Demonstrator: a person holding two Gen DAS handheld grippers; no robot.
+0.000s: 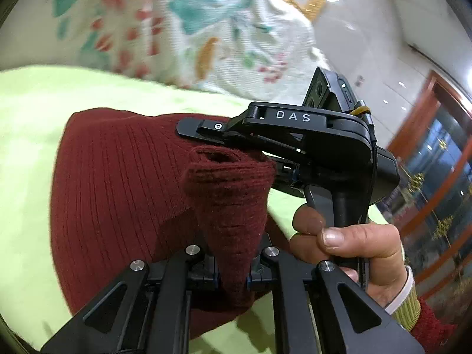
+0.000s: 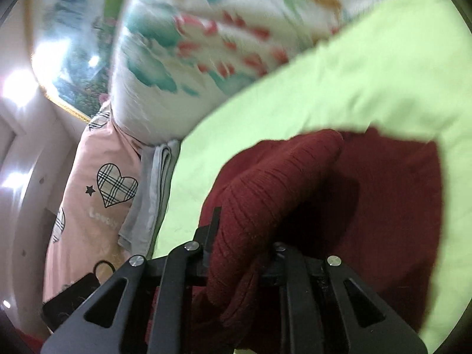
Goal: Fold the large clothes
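A dark red ribbed knit sweater (image 1: 118, 183) lies on a light green bed sheet (image 1: 35, 112). My left gripper (image 1: 233, 268) is shut on a bunched fold of the sweater, which rises between its fingers. My right gripper (image 1: 206, 131) shows in the left wrist view, held by a hand (image 1: 348, 242), its fingers lying over the sweater's upper edge. In the right wrist view my right gripper (image 2: 242, 262) is shut on a thick fold of the sweater (image 2: 265, 194), lifted above the rest of the garment (image 2: 398, 206).
A floral white quilt (image 1: 206, 29) is piled at the back of the bed. A pink heart-print pillow (image 2: 97, 183) and a folded grey cloth (image 2: 153, 194) lie beside it. A wooden glass cabinet (image 1: 436, 153) stands at the right.
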